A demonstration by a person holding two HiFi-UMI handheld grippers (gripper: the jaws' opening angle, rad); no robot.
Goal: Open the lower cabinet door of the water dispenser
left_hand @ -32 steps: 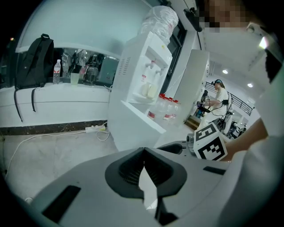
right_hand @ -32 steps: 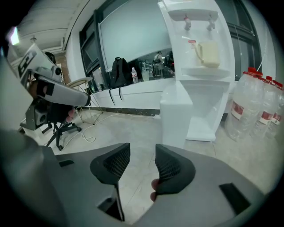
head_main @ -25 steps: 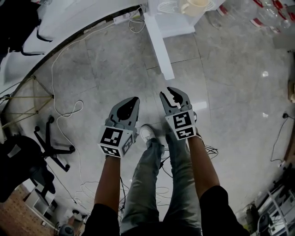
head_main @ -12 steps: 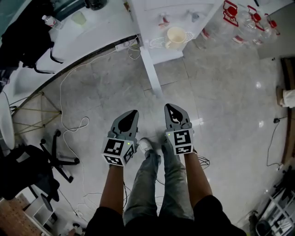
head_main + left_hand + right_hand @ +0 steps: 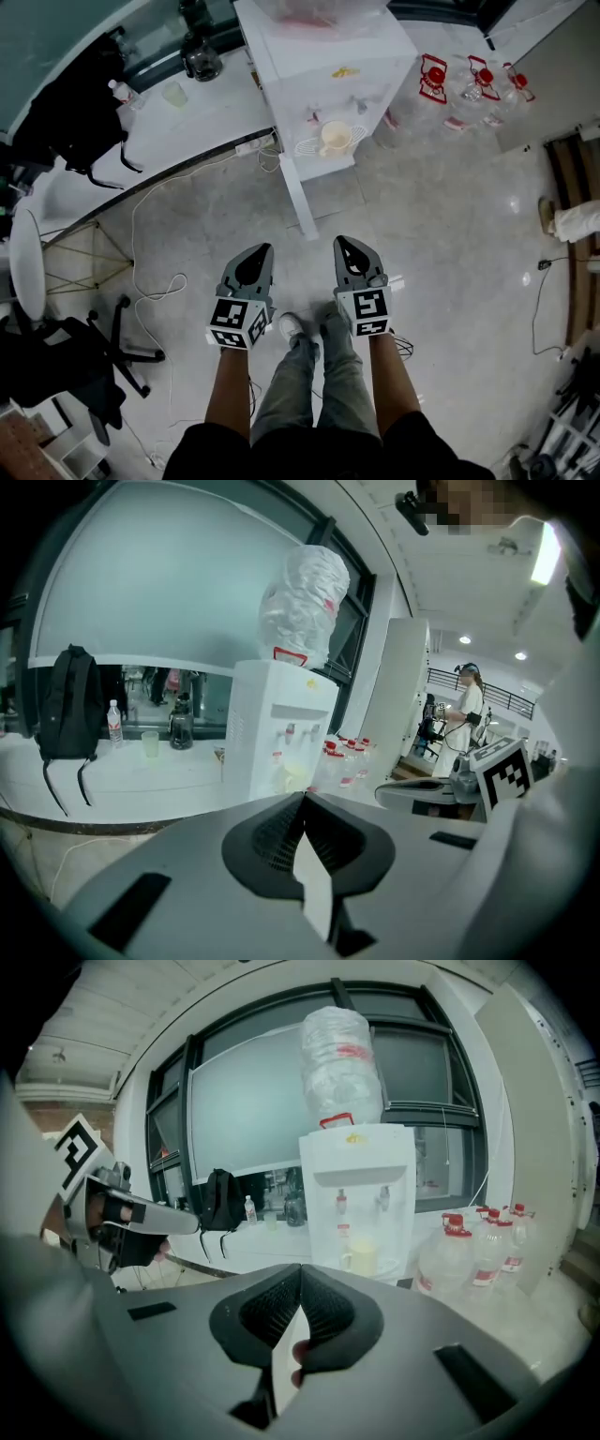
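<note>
Your left tool (image 5: 261,253) and right tool (image 5: 344,246) are both shut tight and hold nothing. They sit low in the frame, well apart from the dispenser (image 5: 328,84) at the top. A white door (image 5: 298,197) seems to stick out from its foot toward you, so the opening looks done. Next, check that it is wide enough.

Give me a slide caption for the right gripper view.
Shut, empty right gripper faces the water dispenser, where a cream mug sits.

The right hand-held gripper (image 5: 300,1267), jaws pressed together, faces the water dispenser (image 5: 361,1194).
</note>
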